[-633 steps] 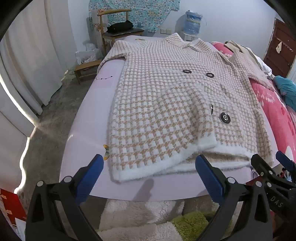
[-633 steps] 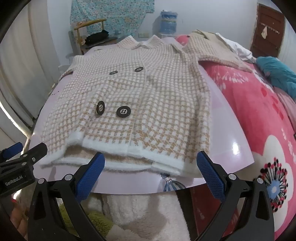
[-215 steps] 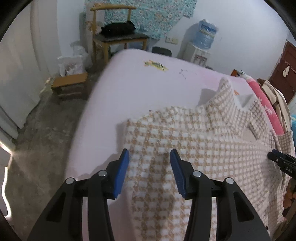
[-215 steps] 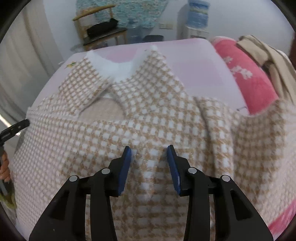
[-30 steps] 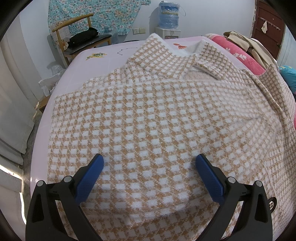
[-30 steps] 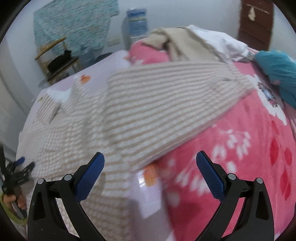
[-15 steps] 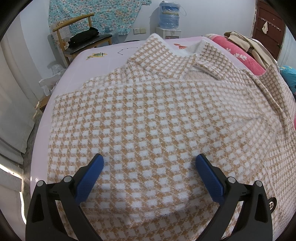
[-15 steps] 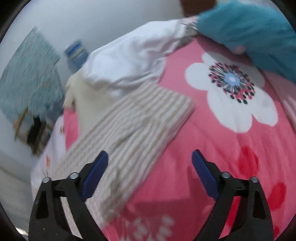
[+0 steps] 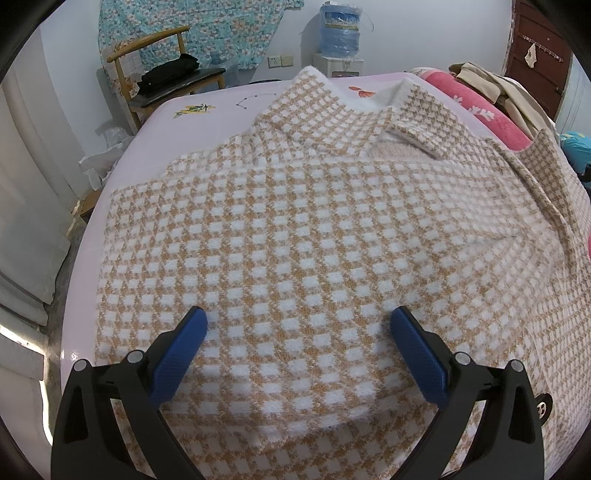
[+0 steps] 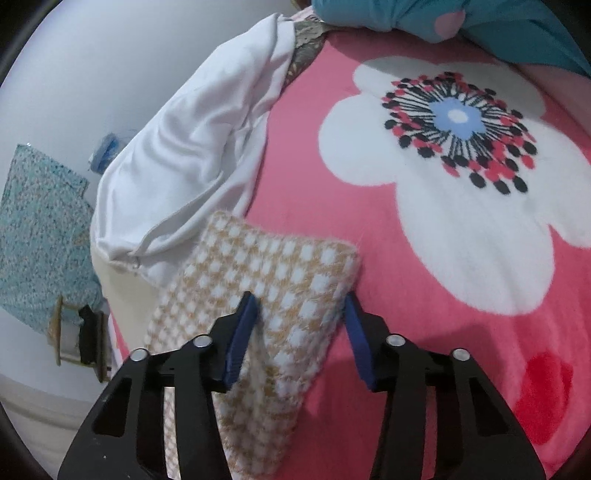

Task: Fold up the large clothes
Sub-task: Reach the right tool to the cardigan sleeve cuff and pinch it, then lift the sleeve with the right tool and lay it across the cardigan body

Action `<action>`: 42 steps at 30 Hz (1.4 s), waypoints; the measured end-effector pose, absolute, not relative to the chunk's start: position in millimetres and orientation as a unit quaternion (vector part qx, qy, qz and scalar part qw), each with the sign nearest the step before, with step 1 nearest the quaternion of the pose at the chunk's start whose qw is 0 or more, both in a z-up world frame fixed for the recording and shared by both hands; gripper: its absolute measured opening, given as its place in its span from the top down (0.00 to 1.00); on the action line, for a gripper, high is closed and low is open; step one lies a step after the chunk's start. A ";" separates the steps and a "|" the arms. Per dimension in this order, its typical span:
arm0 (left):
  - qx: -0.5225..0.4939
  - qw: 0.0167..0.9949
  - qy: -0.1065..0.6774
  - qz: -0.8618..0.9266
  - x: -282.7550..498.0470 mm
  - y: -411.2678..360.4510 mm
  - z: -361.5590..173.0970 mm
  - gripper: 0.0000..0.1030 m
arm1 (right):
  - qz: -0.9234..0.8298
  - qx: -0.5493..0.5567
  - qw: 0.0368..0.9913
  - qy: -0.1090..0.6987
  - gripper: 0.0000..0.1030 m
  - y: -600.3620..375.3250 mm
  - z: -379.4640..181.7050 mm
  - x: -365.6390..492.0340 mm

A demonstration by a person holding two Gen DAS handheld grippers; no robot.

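Observation:
The beige-and-white checked coat lies spread on the pink-sheeted bed, collar at the far end. My left gripper hovers open and wide over the coat's near part, with nothing pinched. In the right wrist view, the coat's sleeve end lies on a pink flowered blanket. My right gripper is down on the sleeve with its jaws closing. The left pad sits on the fabric and the right pad at the sleeve's edge. The cloth between them is not squeezed.
A white garment lies bunched just beyond the sleeve, and a teal cloth sits at the top. A wooden chair and a water dispenser stand beyond the bed. Beige clothes are piled at the right.
My right gripper swung right, rolled and came down onto the sleeve end, and its jaws narrowed from wide open. The left gripper and the coat's body have not moved.

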State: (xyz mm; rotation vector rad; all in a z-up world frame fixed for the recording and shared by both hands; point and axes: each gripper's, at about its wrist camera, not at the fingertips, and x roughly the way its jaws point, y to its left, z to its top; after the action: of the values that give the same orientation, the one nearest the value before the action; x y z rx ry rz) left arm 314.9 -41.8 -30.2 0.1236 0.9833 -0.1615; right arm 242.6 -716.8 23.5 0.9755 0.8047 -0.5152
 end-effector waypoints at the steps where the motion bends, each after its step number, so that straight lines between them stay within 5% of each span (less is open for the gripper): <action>1: 0.059 0.877 0.471 -0.077 313.4 -41.1 -29.9 0.05 | -0.240 0.448 0.778 0.371 0.68 -716.6 23.8 243.7; 4: 0.059 0.876 0.472 -0.077 313.8 -41.6 -30.2 0.05 | -0.243 0.428 0.787 0.373 0.83 -711.2 32.0 243.8; 7: 0.059 0.876 0.472 -0.077 313.8 -42.1 -30.4 0.05 | -0.259 0.375 0.807 0.375 0.86 -696.9 55.4 245.2; 28: 0.056 0.880 0.463 -0.091 310.0 -32.5 -17.3 0.05 | -0.154 0.103 0.948 0.258 0.88 -497.4 281.3 204.5; 42: 0.008 0.910 0.394 -0.130 209.0 44.3 33.9 0.10 | 0.089 0.003 0.972 0.217 0.84 -236.1 295.6 191.2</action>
State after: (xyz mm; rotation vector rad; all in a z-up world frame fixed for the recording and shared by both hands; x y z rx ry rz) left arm 209.0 44.3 33.9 0.0155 0.8121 -0.2672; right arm 191.2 -236.1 295.6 0.0054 0.4387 0.1790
